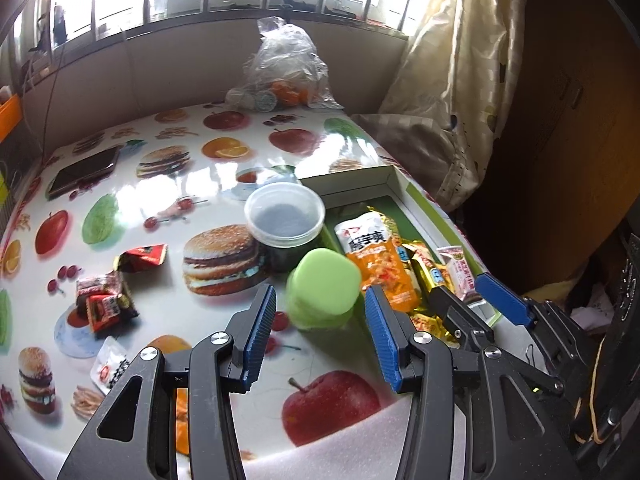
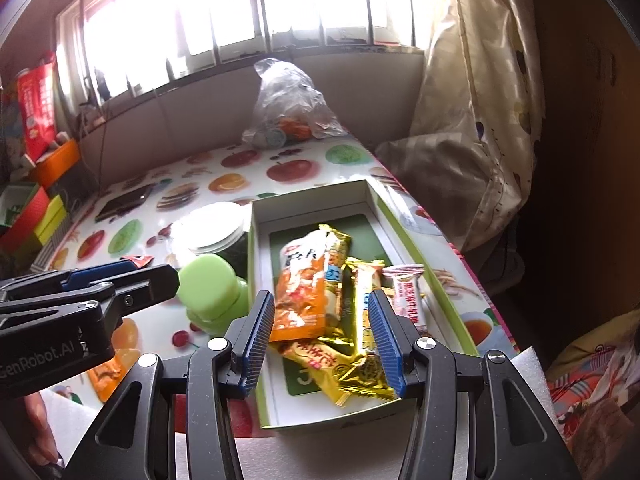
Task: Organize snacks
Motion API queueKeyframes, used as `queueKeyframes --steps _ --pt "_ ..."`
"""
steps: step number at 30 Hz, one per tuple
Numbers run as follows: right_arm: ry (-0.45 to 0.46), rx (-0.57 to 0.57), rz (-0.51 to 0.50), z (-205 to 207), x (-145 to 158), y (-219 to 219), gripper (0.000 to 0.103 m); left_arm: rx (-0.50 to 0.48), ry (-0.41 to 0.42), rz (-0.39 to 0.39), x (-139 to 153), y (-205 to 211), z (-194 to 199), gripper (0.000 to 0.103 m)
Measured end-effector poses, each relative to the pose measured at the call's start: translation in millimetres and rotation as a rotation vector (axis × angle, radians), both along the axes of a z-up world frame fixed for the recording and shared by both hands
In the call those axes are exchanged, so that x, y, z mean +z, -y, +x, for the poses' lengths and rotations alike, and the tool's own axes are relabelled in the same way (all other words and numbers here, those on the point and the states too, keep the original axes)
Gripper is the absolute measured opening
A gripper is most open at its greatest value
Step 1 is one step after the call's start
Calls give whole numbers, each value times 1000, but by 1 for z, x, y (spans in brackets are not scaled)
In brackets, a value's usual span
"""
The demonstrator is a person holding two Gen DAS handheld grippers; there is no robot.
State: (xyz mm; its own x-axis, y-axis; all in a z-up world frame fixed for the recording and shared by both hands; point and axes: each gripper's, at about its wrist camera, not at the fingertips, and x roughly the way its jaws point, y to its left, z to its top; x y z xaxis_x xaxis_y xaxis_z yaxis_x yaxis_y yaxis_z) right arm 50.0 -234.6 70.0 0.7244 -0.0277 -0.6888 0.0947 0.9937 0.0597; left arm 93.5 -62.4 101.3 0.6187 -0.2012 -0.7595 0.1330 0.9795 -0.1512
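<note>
Snack packets crowd the shallow cardboard box (image 2: 374,202) at the table's right edge: an orange pouch (image 2: 301,292), gold-wrapped bars (image 2: 340,368) and a pink-and-white bar (image 2: 408,296). The right gripper (image 2: 322,336) hovers above them, jaws parted and empty. The left gripper (image 1: 316,332) is likewise released, nothing between its blue pads, poised over a green-lidded jar (image 1: 326,286) just beside the box. Several red-wrapped candies (image 1: 106,300) and a white sachet (image 1: 110,368) lie loose on the fruit-print tablecloth (image 1: 168,216), well apart from the box. Judging by that, the sensible next move is for the left gripper to swing toward the loose candies, descend squarely and pinch one wrapper at its middle. Only the left wrist view shows those stray sweets; only the right wrist view shows the box's near end and its whole interior.
</note>
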Motion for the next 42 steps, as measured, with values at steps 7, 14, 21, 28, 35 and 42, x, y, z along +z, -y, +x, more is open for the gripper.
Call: queueKeyframes --steps 7,14,21,28,35,42 --pt "-4 110 2 1 -1 -37 49 75 3 -6 -2 -43 -16 48" --pt "-19 264 -4 5 -8 -86 49 169 -18 2 -15 -89 -32 48" --pt "-49 364 -2 12 -19 -123 50 233 -37 6 -25 -122 -43 48" --pt "-102 442 17 16 -35 -146 50 286 -47 -4 -31 -148 -51 48" --pt "-171 550 52 26 -53 -172 54 344 -53 1 -35 -176 -58 48" --pt "-219 670 77 33 -67 -202 57 377 -73 -13 -44 -198 -62 48"
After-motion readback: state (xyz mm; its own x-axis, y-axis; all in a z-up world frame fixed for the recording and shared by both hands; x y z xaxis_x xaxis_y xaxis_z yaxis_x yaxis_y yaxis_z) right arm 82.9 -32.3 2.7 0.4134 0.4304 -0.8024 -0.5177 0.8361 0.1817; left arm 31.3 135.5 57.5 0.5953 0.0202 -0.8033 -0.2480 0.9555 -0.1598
